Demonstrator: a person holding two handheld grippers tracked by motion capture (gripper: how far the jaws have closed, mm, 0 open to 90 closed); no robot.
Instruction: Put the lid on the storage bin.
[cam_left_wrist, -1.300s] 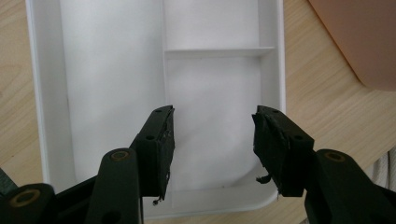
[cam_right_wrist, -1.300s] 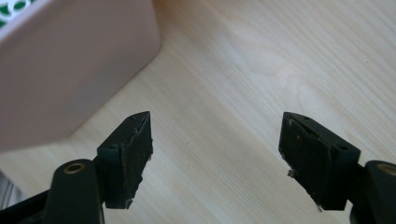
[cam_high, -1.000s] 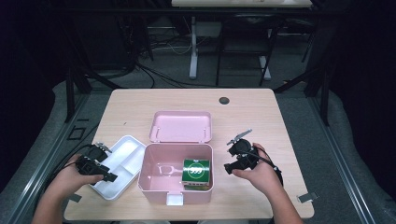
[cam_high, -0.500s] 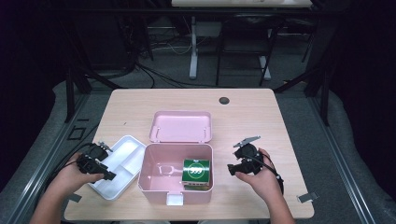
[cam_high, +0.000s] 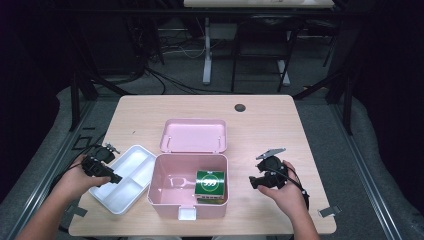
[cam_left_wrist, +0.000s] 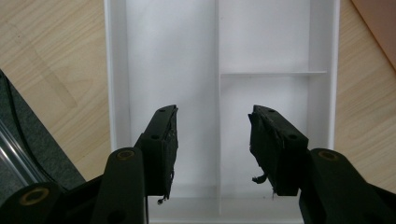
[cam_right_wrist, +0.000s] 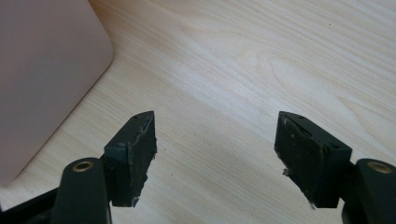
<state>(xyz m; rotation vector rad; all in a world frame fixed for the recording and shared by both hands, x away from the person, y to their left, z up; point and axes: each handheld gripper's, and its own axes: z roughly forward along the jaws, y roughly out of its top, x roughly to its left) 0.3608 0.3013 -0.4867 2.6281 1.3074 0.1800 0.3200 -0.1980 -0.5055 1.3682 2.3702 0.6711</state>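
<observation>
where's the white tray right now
In the high view the white tray lies at the table's near left, touching the open pink box, with the left gripper over its near-left edge.

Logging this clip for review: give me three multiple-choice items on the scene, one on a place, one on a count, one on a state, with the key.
1. Where does the green box sit?
A. inside the pink case
B. in the white tray
C. on the bare table

2. How many compartments does the white tray have?
A. one
B. three
C. five

3. How do the left gripper jaws stand?
A. clamped on the tray's rim
B. apart, over the tray
C. shut on the green box

Key: 1 A, the high view shows the box against the open case's right wall. 2 B, the left gripper view shows one long section beside two shorter ones. 3 B, the left gripper view shows a gap between the pads, which have just been closing, with only the tray's floor and its divider behind it.
</observation>
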